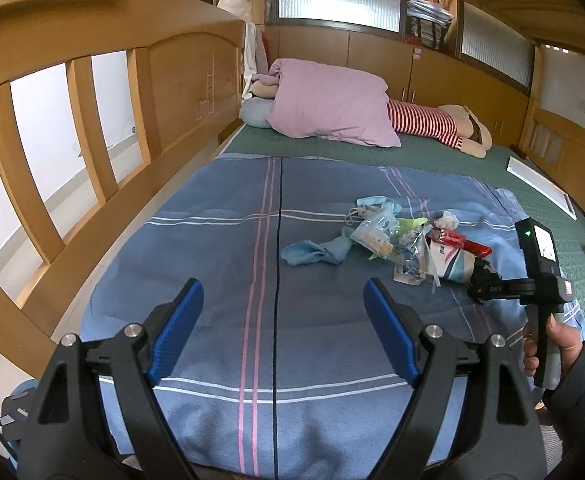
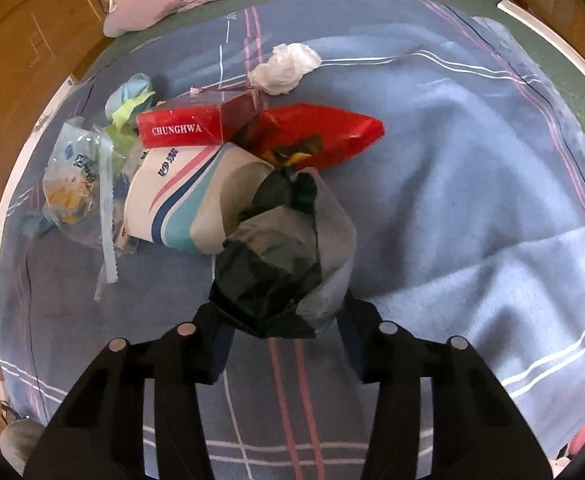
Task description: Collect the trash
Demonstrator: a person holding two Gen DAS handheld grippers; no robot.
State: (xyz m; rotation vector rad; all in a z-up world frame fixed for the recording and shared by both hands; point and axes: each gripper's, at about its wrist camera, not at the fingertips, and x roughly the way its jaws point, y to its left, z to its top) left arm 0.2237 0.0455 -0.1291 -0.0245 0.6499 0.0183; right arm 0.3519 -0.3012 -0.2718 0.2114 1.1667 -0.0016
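Note:
A heap of trash (image 1: 408,240) lies on the blue striped blanket (image 1: 252,240): a red Chunghwa carton (image 2: 180,128), a red wrapper (image 2: 324,132), a white and blue package (image 2: 180,204), clear plastic bags (image 2: 76,184), a crumpled white tissue (image 2: 284,68), a blue cloth (image 1: 316,252). My right gripper (image 2: 284,328) is closed around a black plastic bag (image 2: 268,276) at the near end of the heap; it also shows in the left wrist view (image 1: 488,280). My left gripper (image 1: 284,320) is open and empty, above the blanket, left of and nearer than the heap.
A wooden bed rail (image 1: 92,140) runs along the left. A pink pillow (image 1: 328,104) and a striped plush doll (image 1: 432,124) lie at the far end on a green mat (image 1: 452,156). A white board (image 1: 540,188) lies on the right.

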